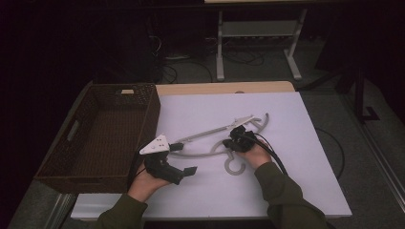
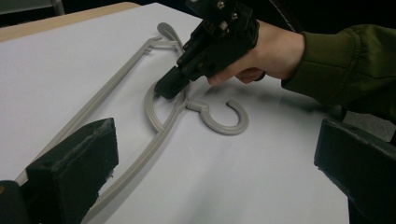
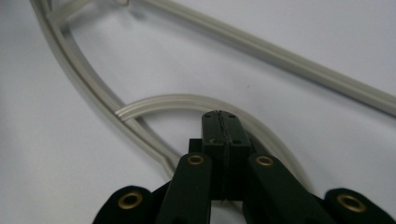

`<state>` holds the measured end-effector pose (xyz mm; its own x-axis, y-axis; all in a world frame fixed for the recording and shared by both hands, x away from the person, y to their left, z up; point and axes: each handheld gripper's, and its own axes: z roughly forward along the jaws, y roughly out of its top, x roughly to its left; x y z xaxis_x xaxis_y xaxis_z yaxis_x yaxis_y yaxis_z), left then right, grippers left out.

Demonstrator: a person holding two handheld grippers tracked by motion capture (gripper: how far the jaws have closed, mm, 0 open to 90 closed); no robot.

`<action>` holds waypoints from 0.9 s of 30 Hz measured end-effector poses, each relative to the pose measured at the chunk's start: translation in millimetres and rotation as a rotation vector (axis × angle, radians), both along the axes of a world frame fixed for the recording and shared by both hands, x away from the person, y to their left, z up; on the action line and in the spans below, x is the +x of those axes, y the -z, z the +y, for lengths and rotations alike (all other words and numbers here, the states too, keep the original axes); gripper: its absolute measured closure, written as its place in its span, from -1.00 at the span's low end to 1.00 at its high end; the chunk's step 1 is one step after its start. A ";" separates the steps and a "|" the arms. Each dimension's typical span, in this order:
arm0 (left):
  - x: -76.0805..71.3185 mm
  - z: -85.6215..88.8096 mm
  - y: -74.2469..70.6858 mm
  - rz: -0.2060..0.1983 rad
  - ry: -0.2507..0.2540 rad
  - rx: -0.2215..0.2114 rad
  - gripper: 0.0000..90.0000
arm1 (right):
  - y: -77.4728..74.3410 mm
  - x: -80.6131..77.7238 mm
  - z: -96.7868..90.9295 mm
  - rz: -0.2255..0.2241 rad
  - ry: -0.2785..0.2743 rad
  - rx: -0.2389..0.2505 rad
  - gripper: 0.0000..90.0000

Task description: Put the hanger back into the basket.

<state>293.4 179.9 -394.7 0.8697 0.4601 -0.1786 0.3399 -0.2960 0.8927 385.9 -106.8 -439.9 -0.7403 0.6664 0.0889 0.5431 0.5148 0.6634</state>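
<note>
A grey plastic hanger (image 1: 210, 138) lies flat on the white sheet (image 1: 296, 143) at the middle of the high view. Its long axis runs from lower left to upper right, and its hook (image 1: 235, 166) curls toward the lower edge of the frame, opening to the left.

The right gripper (image 1: 231, 141) sits with its tip down on the curved neck just above the hook. The right gripper view shows what the high view cannot: the two black jaws pressed together edge to edge, tip resting over the pale curved rib (image 3: 154, 103), with no plastic visibly caught between them. The left gripper view shows the same gripper (image 2: 169, 87) from the side, nose at the loop where the hook joins, the person's right hand (image 2: 266, 56) in an olive sleeve (image 2: 345, 65) behind it.

The left gripper (image 1: 184, 159) lies near the hanger's lower-left end. In its own view the jaws stand spread wide at the frame's bottom corners, the hanger's arm passing by the left one.

A dark woven basket (image 1: 76, 129) stands at the left of the high view, just beside the sheet.
</note>
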 end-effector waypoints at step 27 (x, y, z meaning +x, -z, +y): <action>-0.6 -4.7 2.6 0.008 0.013 0.013 -1.00 | -0.4 -43.0 -29.6 0.047 -0.098 -0.064 0.99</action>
<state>292.8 175.2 -397.3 0.8743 0.4509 -0.1795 0.3429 -0.3121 0.8860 342.8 -136.4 -439.6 -0.7980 0.5967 0.0846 0.5181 0.6075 0.6021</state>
